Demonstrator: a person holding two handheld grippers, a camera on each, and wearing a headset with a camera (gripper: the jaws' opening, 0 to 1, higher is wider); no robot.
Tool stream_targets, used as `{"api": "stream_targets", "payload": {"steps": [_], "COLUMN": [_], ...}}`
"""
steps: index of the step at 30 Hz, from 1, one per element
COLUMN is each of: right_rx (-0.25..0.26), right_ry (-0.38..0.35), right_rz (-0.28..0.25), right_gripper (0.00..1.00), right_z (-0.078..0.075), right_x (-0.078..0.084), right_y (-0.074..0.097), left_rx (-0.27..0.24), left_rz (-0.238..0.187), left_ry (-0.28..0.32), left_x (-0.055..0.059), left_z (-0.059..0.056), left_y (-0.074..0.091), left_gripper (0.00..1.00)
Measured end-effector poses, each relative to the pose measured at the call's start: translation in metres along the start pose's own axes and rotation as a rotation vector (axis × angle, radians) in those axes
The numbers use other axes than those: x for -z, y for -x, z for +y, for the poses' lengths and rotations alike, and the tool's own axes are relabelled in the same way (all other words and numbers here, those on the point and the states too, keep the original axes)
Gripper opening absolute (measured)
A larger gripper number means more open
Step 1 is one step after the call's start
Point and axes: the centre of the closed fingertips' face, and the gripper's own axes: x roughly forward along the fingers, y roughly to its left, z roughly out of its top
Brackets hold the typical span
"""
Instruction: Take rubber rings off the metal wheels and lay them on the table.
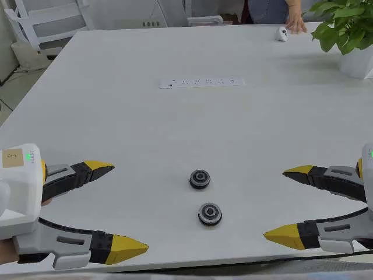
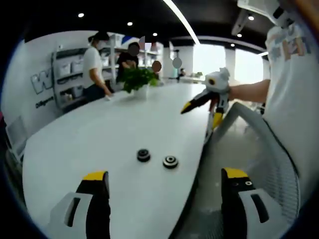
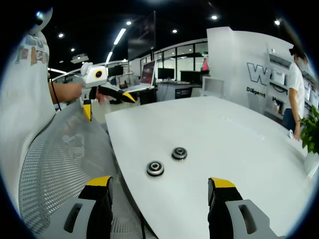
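Observation:
Two small metal wheels with black rubber rings lie on the white table: a farther wheel (image 1: 200, 179) (image 2: 143, 155) (image 3: 179, 153) and a nearer wheel (image 1: 210, 214) (image 2: 170, 162) (image 3: 155, 168). My left gripper (image 1: 125, 208) (image 2: 164, 178) (image 3: 107, 102) is open at the table's near left edge, well left of the wheels. My right gripper (image 1: 285, 204) (image 3: 158, 182) (image 2: 202, 113) is open at the near right edge, with nothing between its yellow-tipped fingers.
A white power strip (image 1: 201, 82) lies mid-table. A potted plant (image 1: 348, 29) (image 2: 137, 79) stands at the far right corner. A person's hand (image 1: 295, 22) rests by a small white object (image 1: 282, 33) at the far edge. People stand beyond the table. A mesh chair (image 3: 65, 159) is close to me.

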Motion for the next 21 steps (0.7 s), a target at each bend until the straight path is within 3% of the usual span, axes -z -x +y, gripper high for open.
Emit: {"api": "stream_targets", "payload": {"steps": [21], "right_rx": [0.004], "right_ry": [0.010], "right_rz": [0.008], "right_gripper": [0.76], "right_z": [0.0008], "right_x": [0.0011], "right_y": [0.0011], "left_rx": [-0.002], "left_rz": [0.014], "left_ry": [-0.009], "left_x": [0.0039], "left_z": [0.0008], "left_y": [0.0021], "left_gripper": [0.90]}}
